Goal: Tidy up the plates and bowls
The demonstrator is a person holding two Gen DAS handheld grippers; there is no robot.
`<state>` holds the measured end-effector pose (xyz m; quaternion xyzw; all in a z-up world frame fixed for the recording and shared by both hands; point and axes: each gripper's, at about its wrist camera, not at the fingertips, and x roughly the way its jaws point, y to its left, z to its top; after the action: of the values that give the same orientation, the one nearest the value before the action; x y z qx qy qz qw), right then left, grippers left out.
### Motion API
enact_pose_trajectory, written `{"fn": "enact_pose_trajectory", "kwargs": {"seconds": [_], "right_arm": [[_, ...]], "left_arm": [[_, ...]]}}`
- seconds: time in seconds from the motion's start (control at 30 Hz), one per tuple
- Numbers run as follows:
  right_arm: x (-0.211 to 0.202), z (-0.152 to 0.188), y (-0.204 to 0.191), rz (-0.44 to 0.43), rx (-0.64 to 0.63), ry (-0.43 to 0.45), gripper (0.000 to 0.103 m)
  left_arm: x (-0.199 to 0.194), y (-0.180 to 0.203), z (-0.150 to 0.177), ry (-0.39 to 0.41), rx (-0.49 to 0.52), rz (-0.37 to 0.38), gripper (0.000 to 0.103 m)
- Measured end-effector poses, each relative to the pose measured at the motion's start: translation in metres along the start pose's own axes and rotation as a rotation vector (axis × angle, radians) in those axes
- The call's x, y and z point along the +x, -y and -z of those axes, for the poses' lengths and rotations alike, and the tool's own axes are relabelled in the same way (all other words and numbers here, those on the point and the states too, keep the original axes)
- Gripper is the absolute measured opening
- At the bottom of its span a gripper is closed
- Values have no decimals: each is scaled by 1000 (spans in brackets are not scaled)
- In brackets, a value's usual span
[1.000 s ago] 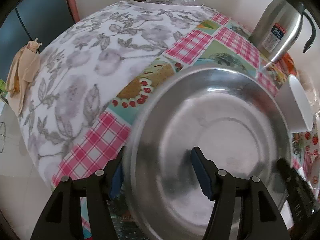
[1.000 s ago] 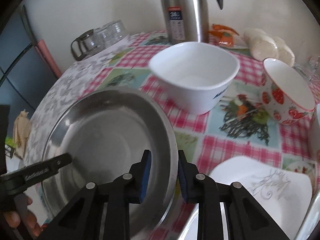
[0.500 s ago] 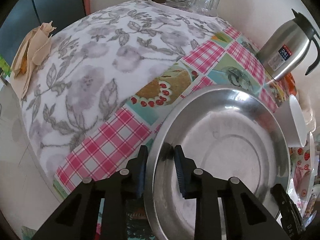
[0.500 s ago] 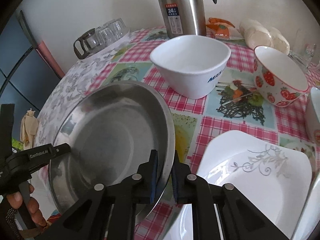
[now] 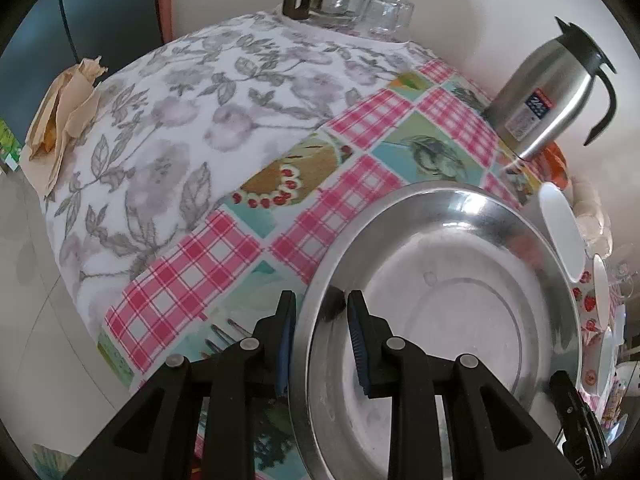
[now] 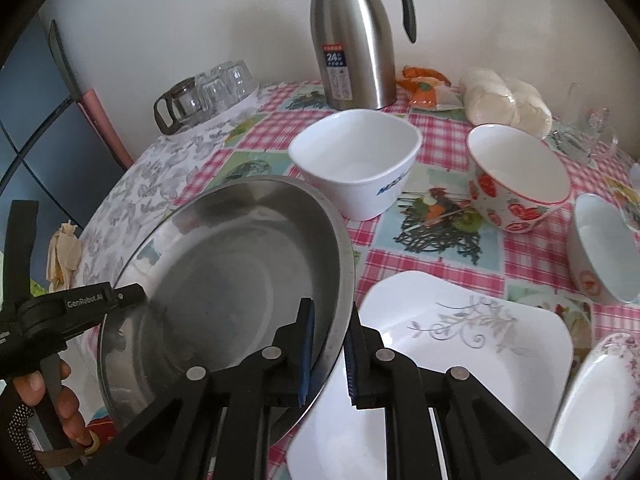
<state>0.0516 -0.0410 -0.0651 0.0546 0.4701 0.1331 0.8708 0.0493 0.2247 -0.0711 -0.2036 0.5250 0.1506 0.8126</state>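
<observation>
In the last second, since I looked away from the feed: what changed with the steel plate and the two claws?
Both claws closed onto the steel plate: the left claw, wide open a second ago, now pinches its rim, and the right claw has tightened on the opposite rim. The plate has risen and tilted, overlapping the square white plate. The white bowl, strawberry bowl and thermos stayed put.

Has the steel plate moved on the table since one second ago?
Yes. In the right wrist view the steel plate has shifted from the white square bowl toward the white square plate, overlapping its edge.
</observation>
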Motion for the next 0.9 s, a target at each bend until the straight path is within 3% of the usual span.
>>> {"fn": "enact_pose_trajectory", "kwargs": {"seconds": [0.43, 0.9], "right_arm": [[-36, 7, 37, 28, 40, 46, 15], [-57, 22, 84, 100, 94, 33, 17]], "left_arm": [[-21, 43, 17, 43, 80, 35, 27], [-30, 95, 50, 28, 190, 77, 27]]}}
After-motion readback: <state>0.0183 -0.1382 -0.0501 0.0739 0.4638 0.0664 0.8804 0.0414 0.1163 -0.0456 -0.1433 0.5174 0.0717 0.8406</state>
